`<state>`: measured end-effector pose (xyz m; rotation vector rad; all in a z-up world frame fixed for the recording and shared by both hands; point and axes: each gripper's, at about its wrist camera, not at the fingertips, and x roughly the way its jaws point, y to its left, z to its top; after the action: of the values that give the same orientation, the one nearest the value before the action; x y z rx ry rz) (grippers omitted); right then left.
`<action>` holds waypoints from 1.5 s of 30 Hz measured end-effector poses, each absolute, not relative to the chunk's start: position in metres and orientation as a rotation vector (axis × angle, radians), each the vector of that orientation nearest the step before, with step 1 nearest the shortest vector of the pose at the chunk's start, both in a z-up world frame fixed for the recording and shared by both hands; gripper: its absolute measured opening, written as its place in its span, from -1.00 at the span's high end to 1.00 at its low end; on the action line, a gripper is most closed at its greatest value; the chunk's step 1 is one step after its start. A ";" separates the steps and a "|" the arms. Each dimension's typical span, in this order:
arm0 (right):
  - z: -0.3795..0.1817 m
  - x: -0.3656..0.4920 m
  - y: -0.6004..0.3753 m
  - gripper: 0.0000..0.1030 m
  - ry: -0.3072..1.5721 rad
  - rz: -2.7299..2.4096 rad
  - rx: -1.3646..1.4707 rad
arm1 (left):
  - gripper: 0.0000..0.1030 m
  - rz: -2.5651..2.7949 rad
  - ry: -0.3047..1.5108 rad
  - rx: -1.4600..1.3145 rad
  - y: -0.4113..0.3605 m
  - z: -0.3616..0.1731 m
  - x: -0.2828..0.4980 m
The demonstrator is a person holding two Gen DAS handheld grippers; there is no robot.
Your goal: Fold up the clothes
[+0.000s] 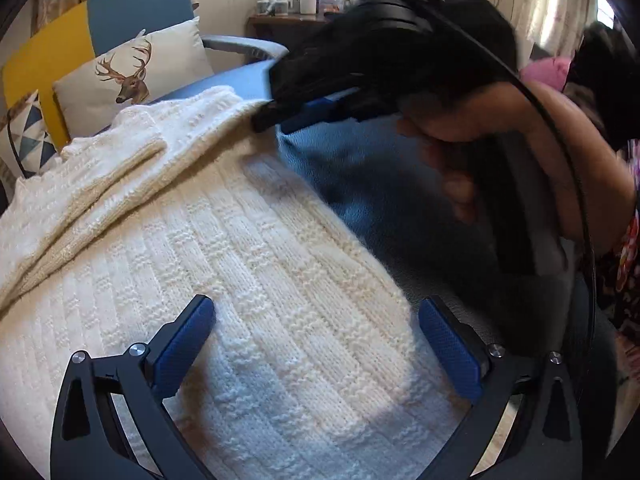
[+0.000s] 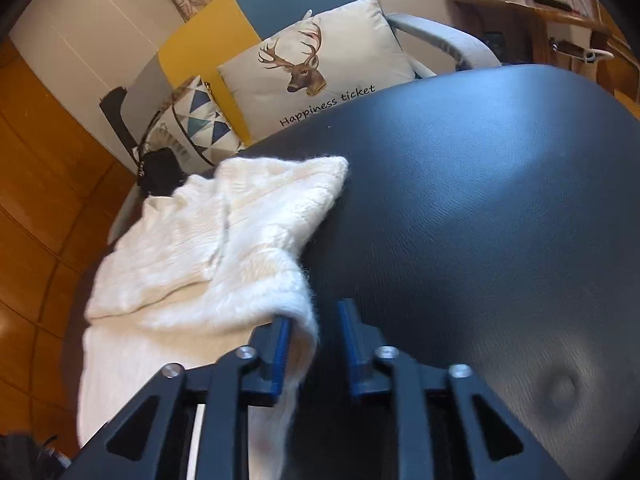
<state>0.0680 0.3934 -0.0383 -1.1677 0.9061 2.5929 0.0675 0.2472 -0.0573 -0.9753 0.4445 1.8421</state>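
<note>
A cream knitted sweater point(image 1: 240, 260) lies spread on a dark leather-like surface point(image 2: 480, 200), with a sleeve folded across its upper left. My left gripper point(image 1: 320, 344) hovers just above the sweater's body, open wide, with nothing between its blue pads. In the right wrist view the sweater point(image 2: 208, 248) is bunched at the left. Its fuzzy edge sits inside my right gripper point(image 2: 314, 316), against the left pad, while the right pad stands apart from it. From the left wrist view, the right gripper point(image 1: 272, 116) points at the sweater's far edge, held by a person's hand point(image 1: 452, 160).
A sofa chair behind holds a deer cushion point(image 2: 316, 56) and a triangle-patterned cushion point(image 2: 196, 124). A black bag point(image 2: 160, 172) sits by the surface's far left edge. A wooden side table point(image 2: 520, 4) carries jars. Wooden floor point(image 2: 40, 160) lies to the left.
</note>
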 end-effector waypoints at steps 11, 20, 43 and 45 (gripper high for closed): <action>-0.036 0.083 0.316 0.53 0.706 2.776 -1.160 | -1.00 2.238 0.204 -1.096 0.120 -0.057 -0.010; -0.062 0.133 0.368 0.44 1.343 2.629 -1.039 | -1.00 2.300 0.105 -1.101 0.024 -0.048 -0.014; -0.089 0.205 0.291 0.40 1.537 2.631 -1.378 | -1.00 2.125 -0.076 -1.259 -0.126 -0.078 0.027; -0.091 0.205 0.287 0.39 1.564 2.644 -1.397 | -1.00 2.104 -0.056 -1.230 -0.126 -0.077 0.036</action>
<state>0.2052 0.2875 -0.0911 -1.3972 1.5640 2.6441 0.0357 -0.1264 -0.0772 -1.2300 -0.0560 2.1037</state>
